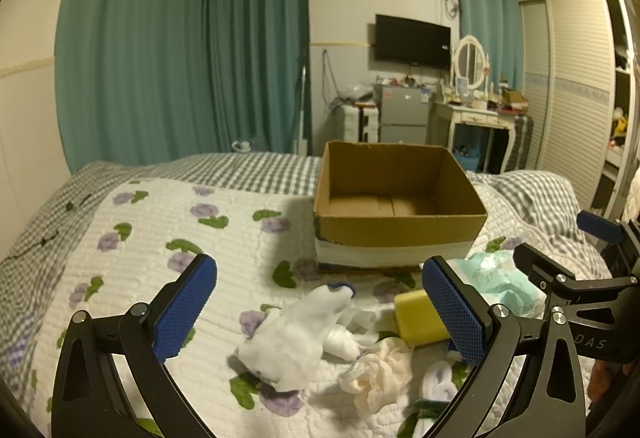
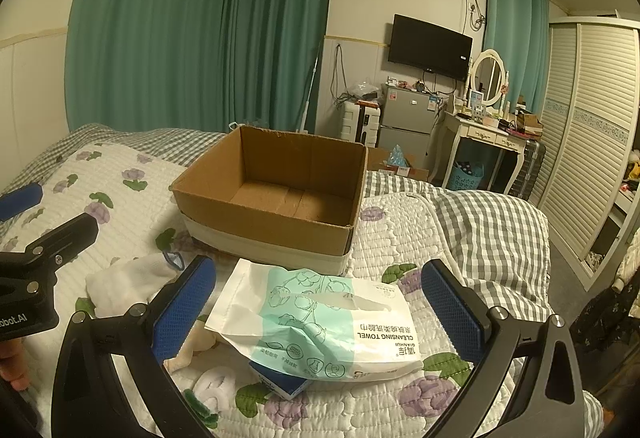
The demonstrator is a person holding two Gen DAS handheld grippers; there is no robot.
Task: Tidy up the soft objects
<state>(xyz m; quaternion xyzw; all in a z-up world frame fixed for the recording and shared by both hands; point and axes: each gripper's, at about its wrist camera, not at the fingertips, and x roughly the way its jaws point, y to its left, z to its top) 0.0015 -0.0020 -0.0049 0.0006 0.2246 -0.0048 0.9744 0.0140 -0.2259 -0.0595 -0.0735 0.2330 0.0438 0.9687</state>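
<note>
An open, empty cardboard box (image 1: 400, 226) stands on the bed; it also shows in the right wrist view (image 2: 276, 222). In front of it lie a white cloth (image 1: 296, 334), a yellow sponge (image 1: 418, 316), a cream crumpled cloth (image 1: 378, 374), a white rolled sock (image 1: 438, 382) and a mint-and-white cleansing towel pack (image 2: 320, 322). My left gripper (image 1: 320, 314) is open above the white cloth. My right gripper (image 2: 318, 312) is open above the towel pack, which rests on a small blue-and-white box (image 2: 280, 380).
The bed has a white floral quilt (image 1: 160, 238) and a grey checked blanket (image 2: 492, 230). Beyond the bed stand green curtains, a small fridge (image 2: 408, 118), a dressing table (image 2: 484, 134) and a wardrobe (image 2: 592, 142) at the right.
</note>
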